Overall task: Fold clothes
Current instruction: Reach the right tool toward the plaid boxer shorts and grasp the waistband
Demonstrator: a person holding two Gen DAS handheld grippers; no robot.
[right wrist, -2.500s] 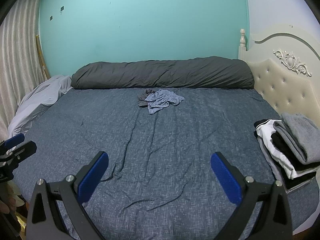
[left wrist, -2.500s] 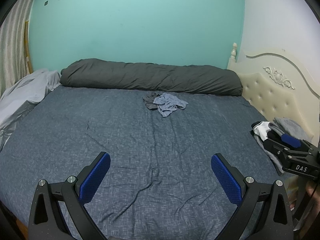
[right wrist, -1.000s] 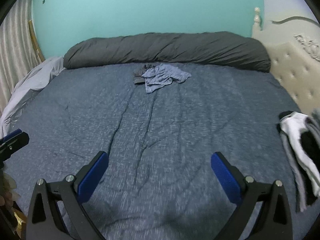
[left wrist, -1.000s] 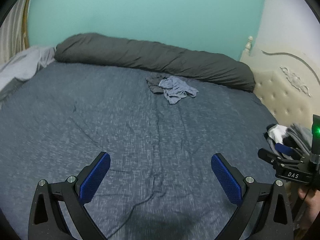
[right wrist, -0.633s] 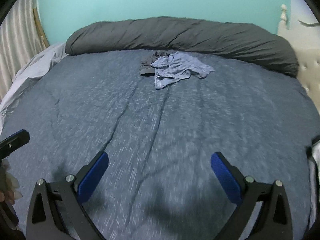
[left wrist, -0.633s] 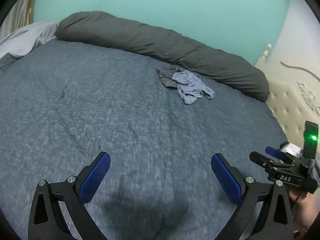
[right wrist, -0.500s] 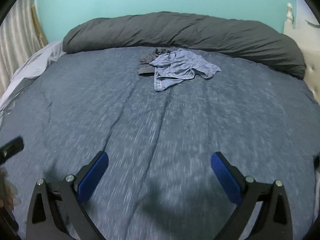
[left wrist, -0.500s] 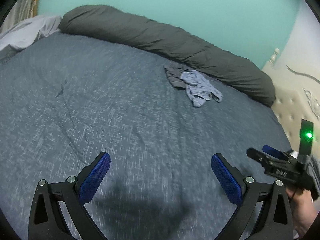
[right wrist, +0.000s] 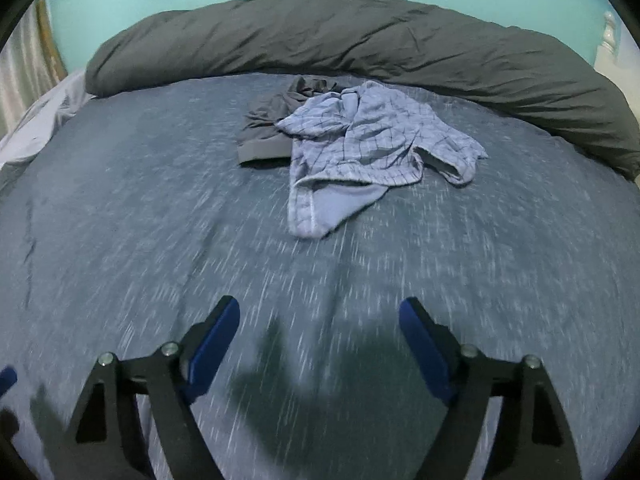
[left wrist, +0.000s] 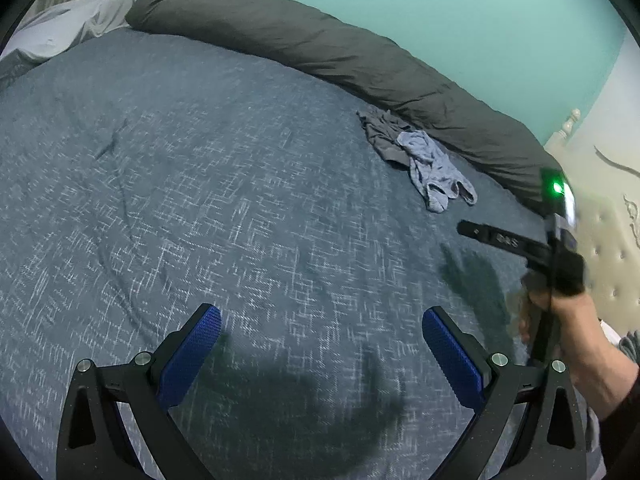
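Across the blue-grey bedspread (right wrist: pixel 120 208), both my grippers hang empty above the cloth.

Along its far edge lies a rolled dark grey duvet (right wrist: pixel 360 36). Just before it, the light blue checked shorts (right wrist: pixel 360 148) lie crumpled, overlapping a dark grey garment (right wrist: pixel 264 124) on their left. My right gripper (right wrist: pixel 320 340) points at them, jaws closing on nothing; my left gripper (left wrist: pixel 320 344) stands spread wide, nothing between its blue pads (left wrist: pixel 192 356).

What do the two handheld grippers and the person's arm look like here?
Both the left gripper and the right gripper have black angular frames, silver screws and textured blue fingers. The right one bears white lettering and a green light. A dark sleeve shows.
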